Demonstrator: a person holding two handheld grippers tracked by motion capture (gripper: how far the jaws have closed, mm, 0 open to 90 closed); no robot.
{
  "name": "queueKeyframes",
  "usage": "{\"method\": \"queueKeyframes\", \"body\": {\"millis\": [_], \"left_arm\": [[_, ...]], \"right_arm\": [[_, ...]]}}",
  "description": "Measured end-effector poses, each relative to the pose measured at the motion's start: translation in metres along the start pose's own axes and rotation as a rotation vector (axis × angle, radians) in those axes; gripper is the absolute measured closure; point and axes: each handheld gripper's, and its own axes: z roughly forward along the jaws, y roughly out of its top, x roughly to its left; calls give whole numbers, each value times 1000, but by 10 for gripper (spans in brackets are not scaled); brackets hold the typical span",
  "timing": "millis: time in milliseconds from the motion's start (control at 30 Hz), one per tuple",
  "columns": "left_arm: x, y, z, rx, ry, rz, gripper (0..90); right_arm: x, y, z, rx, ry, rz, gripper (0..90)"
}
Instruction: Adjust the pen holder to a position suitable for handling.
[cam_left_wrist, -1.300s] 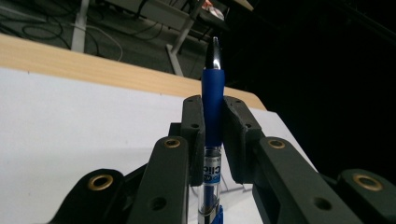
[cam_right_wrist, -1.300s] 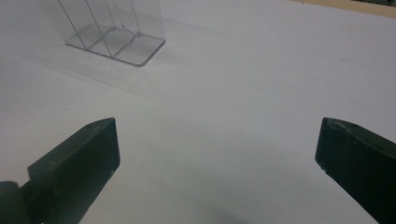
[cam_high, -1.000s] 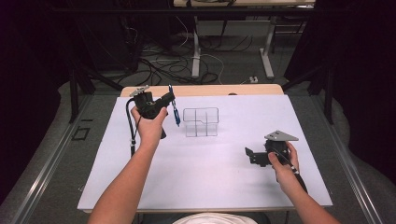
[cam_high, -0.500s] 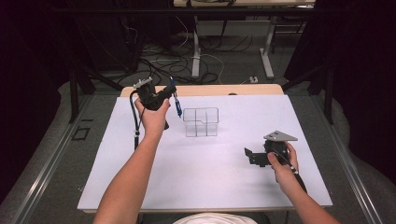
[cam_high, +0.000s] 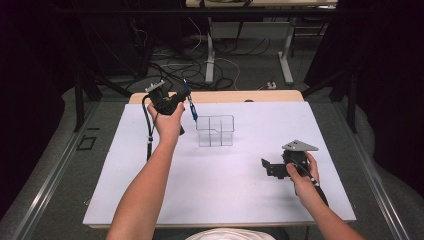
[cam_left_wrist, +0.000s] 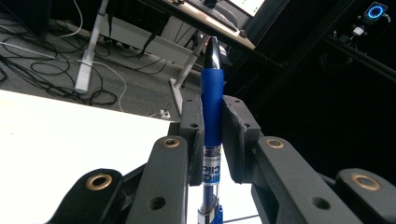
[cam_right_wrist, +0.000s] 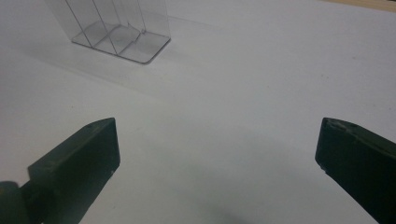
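Honestly, I feared my left claw (cam_left_wrist: 212, 135), clenched on the blue plastic pen (cam_left_wrist: 212, 100), might miss the clear divided plastic organizer (cam_high: 215, 131). A tilted pen could have caught a divider wall; my right claw (cam_right_wrist: 217, 154) sat released on the white worktop (cam_high: 225, 190).

Part of a printed word, reading "Clic", is showing in dark letters on the clear barrel of the blue pen (cam_left_wrist: 212, 121), just below its rubber grip, between the left gripper (cam_left_wrist: 212, 140) pads.
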Motion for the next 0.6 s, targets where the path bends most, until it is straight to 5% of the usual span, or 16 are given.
{"method": "queueKeyframes", "body": {"millis": [600], "left_arm": [[-5,-16,17,36,16,14,795]], "right_arm": [[0,0,0,2,4,4,0]]}}
